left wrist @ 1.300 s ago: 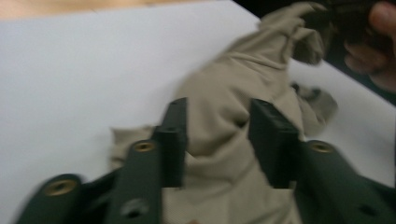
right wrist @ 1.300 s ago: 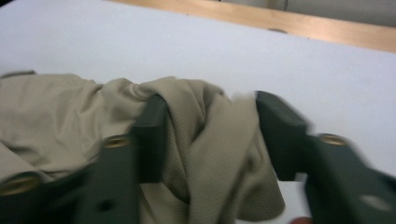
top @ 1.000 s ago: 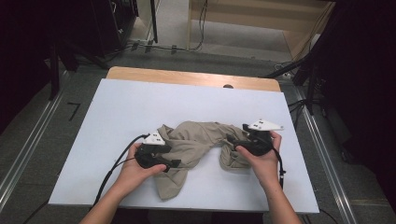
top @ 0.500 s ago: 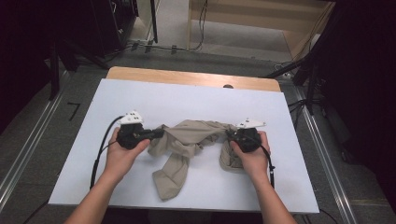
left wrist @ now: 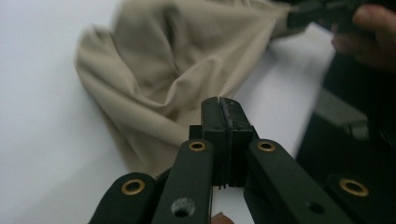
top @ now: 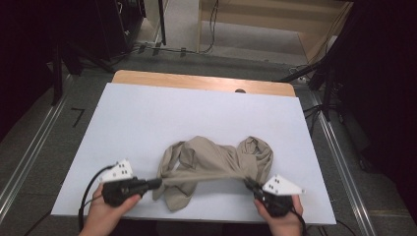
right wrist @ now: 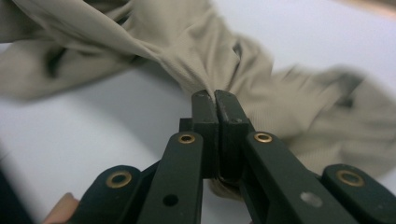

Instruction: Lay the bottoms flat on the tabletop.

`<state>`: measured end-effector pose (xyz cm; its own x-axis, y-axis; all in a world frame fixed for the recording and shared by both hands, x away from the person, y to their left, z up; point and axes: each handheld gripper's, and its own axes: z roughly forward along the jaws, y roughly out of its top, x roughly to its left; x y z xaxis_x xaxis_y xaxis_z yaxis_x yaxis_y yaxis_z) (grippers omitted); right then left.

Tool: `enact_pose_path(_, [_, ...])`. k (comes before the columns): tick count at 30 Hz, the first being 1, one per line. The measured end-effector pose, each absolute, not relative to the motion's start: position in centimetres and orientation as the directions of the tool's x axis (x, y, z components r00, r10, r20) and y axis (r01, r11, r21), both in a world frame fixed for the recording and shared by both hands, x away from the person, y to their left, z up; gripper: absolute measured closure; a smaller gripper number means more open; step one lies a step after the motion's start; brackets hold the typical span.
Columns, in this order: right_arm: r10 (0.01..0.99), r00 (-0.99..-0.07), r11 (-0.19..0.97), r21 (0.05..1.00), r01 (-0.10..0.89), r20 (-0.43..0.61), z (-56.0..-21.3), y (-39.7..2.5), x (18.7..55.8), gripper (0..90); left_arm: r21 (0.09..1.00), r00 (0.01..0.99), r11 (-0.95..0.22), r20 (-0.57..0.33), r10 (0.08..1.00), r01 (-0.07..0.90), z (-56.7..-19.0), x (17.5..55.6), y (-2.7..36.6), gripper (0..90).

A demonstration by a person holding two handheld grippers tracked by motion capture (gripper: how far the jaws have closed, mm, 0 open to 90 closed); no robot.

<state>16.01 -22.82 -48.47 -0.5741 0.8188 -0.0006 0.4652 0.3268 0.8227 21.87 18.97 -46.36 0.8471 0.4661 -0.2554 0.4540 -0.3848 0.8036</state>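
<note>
A crumpled beige garment (top: 216,160) lies on the white table top (top: 162,118), near its front edge. One edge of it is pulled taut between the two grippers. My left gripper (top: 156,184) is shut on the cloth's left end, as the left gripper view confirms: jaws pressed together on the beige garment (left wrist: 163,74). My right gripper (top: 247,183) is shut on the other end; in the right gripper view the beige garment (right wrist: 196,51) bunches into the closed jaws. The right gripper (left wrist: 299,16) and its hand also appear at the top of the left gripper view.
The white top rests on a wooden table whose back edge (top: 201,81) shows. Metal rails (top: 29,157) run along the floor on both sides. Dark stands and cables (top: 147,46) sit beyond the table. The front table edge is just under both hands.
Both hands have drawn back toward the front edge and apart, dragging the garment with them. The gripped edge is now stretched in a straight line between the grippers.
</note>
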Motion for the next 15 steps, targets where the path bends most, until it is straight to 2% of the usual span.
enact_pose_path(2, [0.805,-0.593,0.339,0.809,0.481,0.016,-48.9,-22.7,15.0,85.8,0.779,0.866,-0.430,-0.277,0.416,0.456,-47.3,20.4,18.8,90.0])
enact_pose_path(3, [0.751,-0.659,0.385,0.787,0.483,0.037,-49.1,-22.2,13.5,83.7,0.770,0.881,-0.455,-0.291,0.374,0.448,-47.6,20.0,18.6,83.1])
enact_pose_path(4, [0.751,-0.659,0.385,0.787,0.483,0.037,-49.1,-22.2,13.5,83.7,0.771,0.890,-0.466,-0.287,0.354,0.434,-47.6,20.0,18.5,83.1])
enact_pose_path(5, [0.681,-0.732,0.439,0.781,0.445,0.035,-48.6,-21.6,13.2,65.4,0.786,0.894,-0.454,-0.274,0.353,0.420,-47.3,20.2,18.3,64.4])
enact_pose_path(6, [0.681,-0.732,0.439,0.781,0.445,0.035,-48.6,-21.6,13.2,65.4,0.795,0.891,-0.436,-0.275,0.360,0.422,-47.0,20.6,18.1,64.4])
enact_pose_path(7, [0.674,-0.739,0.426,0.809,0.405,0.014,-47.5,-21.2,14.0,49.9,0.809,0.875,-0.388,-0.292,0.386,0.441,-46.3,22.3,17.5,46.0])
enact_pose_path(8, [0.674,-0.739,0.426,0.809,0.405,0.014,-47.5,-21.2,14.0,49.9,0.809,0.875,-0.388,-0.292,0.386,0.441,-46.3,22.3,17.5,43.8])
enact_pose_path(9, [0.693,-0.720,0.380,0.832,0.405,0.034,-46.4,-21.2,15.8,46.7,0.819,0.857,-0.370,-0.259,0.445,0.440,-45.9,24.4,16.4,42.2])
enact_pose_path(10, [0.693,-0.720,0.380,0.832,0.405,0.034,-46.4,-21.2,15.8,46.7,0.819,0.857,-0.370,-0.259,0.445,0.440,-45.9,24.4,16.4,40.8])
enact_pose_path(11, [0.725,-0.687,0.359,0.830,0.426,0.039,-45.8,-20.7,18.8,45.1,0.821,0.848,-0.363,-0.246,0.470,0.440,-45.9,25.5,15.7,39.8])
enact_pose_path(12, [0.725,-0.687,0.359,0.830,0.426,0.039,-45.8,-20.7,18.8,45.1,0.816,0.836,-0.358,-0.252,0.488,0.455,-46.2,26.6,15.0,39.8])
enact_pose_path(13, [0.750,-0.661,0.379,0.818,0.432,0.002,-46.0,-20.0,22.0,43.5,0.801,0.816,-0.353,-0.267,0.512,0.484,-46.9,28.5,13.6,37.7])
enact_pose_path(14, [0.750,-0.661,0.379,0.818,0.432,0.002,-46.0,-20.0,22.0,43.5,0.801,0.816,-0.353,-0.267,0.512,0.484,-46.9,28.5,13.6,37.7])
enact_pose_path(15, [0.791,-0.611,0.372,0.786,0.493,0.009,-47.0,-19.6,25.1,42.5,0.787,0.809,-0.363,-0.274,0.521,0.500,-47.4,29.1,12.9,37.8])
